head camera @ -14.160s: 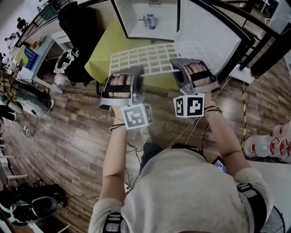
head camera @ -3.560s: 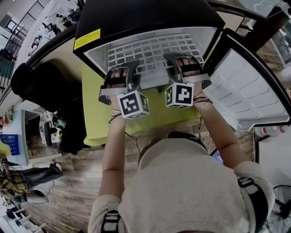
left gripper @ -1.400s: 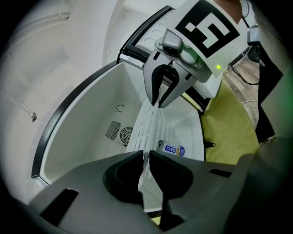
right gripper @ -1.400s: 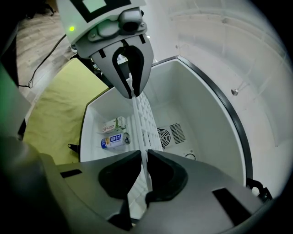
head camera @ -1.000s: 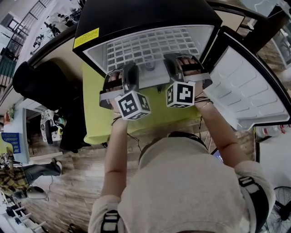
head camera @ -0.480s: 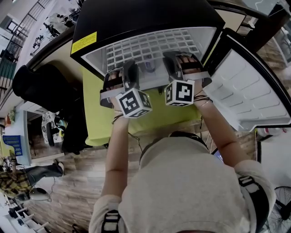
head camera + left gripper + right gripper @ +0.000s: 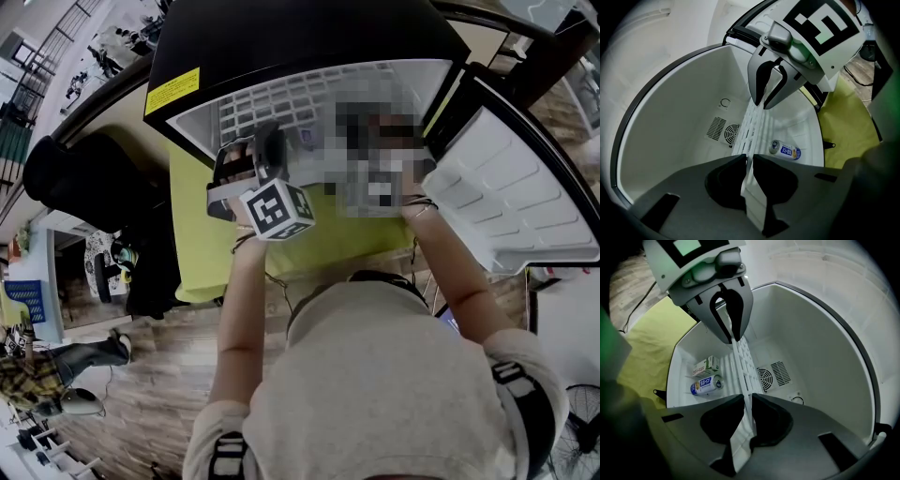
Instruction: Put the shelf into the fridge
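The white grid shelf [image 7: 272, 94] sat inside the open fridge [image 7: 300, 33], reaching from the two grippers back toward the round fan vent [image 7: 765, 377] in the rear wall. At the bottom centre of the left gripper view, the left gripper [image 7: 750, 160] had its jaws pressed on the shelf's front edge. The right gripper [image 7: 747, 399] had the same edge between its jaws at the bottom centre of its own view. Those jaws had just been easing apart, yet both sat against the shelf. At the left of that view a can [image 7: 707, 385] lay on its side beside a small carton [image 7: 707, 365]. In the head view the fridge door [image 7: 506, 197] stood open at the right, and a yellow-green cloth [image 7: 202, 234] showed below the fridge.
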{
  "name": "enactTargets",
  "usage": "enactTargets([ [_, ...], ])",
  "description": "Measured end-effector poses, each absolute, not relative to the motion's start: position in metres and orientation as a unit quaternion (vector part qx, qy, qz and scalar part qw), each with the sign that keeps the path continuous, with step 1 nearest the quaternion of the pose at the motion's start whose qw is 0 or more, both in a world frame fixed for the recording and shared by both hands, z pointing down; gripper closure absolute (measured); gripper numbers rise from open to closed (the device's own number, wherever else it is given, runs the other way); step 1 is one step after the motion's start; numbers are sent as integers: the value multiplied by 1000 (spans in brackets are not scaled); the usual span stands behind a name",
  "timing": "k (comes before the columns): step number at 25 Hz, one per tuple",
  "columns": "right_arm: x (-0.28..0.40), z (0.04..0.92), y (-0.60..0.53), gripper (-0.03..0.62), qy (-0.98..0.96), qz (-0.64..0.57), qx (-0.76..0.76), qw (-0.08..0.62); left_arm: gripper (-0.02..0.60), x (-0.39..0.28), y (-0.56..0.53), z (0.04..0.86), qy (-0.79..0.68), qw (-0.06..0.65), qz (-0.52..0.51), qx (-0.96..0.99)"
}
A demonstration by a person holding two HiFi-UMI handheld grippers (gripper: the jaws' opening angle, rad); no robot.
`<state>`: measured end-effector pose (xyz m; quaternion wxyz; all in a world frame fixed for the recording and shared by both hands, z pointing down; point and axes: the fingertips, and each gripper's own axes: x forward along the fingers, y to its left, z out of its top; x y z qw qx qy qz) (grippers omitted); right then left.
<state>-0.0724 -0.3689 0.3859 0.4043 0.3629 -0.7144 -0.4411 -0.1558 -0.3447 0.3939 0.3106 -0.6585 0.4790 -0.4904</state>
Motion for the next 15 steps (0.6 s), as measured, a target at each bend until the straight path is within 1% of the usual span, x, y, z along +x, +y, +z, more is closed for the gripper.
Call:
enactTargets([
  [15, -74, 385, -373, 531, -716, -431, 365, 411, 528, -157, -349, 394, 486, 292, -483, -668],
])
